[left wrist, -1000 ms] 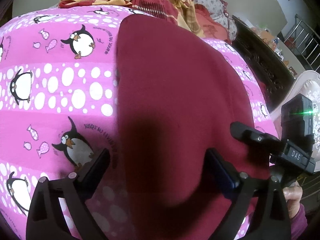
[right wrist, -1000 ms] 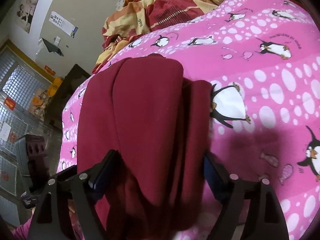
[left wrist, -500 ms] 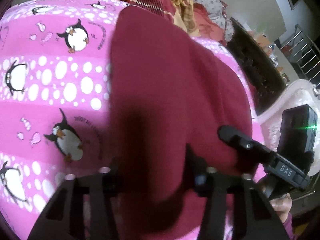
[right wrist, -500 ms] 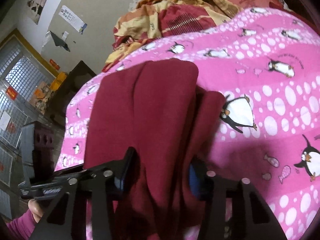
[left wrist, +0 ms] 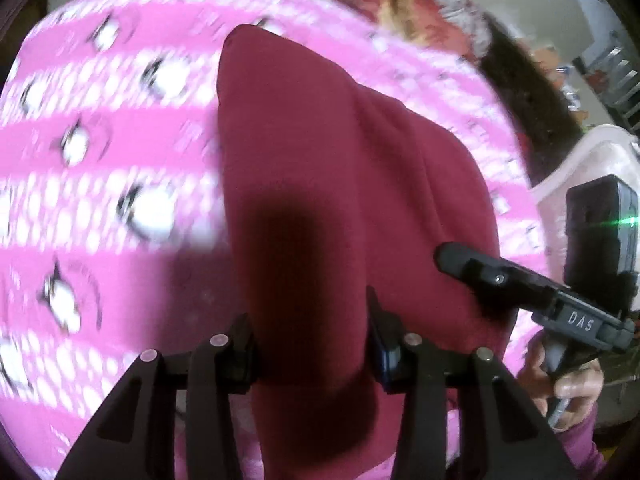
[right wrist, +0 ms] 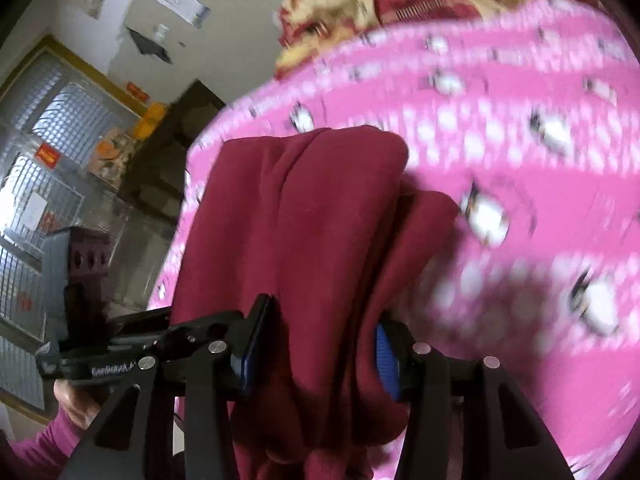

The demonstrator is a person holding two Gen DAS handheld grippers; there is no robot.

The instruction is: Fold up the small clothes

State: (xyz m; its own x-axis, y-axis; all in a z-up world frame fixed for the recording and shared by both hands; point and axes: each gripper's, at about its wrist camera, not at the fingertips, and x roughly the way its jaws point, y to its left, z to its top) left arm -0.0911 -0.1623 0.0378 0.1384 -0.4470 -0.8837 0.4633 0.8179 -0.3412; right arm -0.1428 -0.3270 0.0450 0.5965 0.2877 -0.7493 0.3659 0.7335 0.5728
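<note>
A dark red garment (left wrist: 344,184) of soft, fleecy-looking cloth lies lengthwise on the bed, spread over a pink blanket (left wrist: 120,152) printed with white dots and little penguins. The near end of the cloth is bunched into thick rounded folds, and both tools have hold of it there. The left claw (left wrist: 312,354) is clamped on the garment, its black fingers pressed into the fabric from either side so that a fat roll of cloth bulges between them. The right claw (right wrist: 316,354) is likewise clamped on the garment (right wrist: 304,220), with blue ribbed pads (right wrist: 386,364) showing on the inner faces of its fingers; several layers hang through it in soft vertical pleats. From the left side, the right tool shows as a black moulded handle lettered "DAS", gripped by a bare hand (left wrist: 560,376) in a pink sleeve. At the far end of the bed lies a crumpled quilt (right wrist: 380,4) in red and yellow. The blanket's pattern is smeared by blur.
</note>
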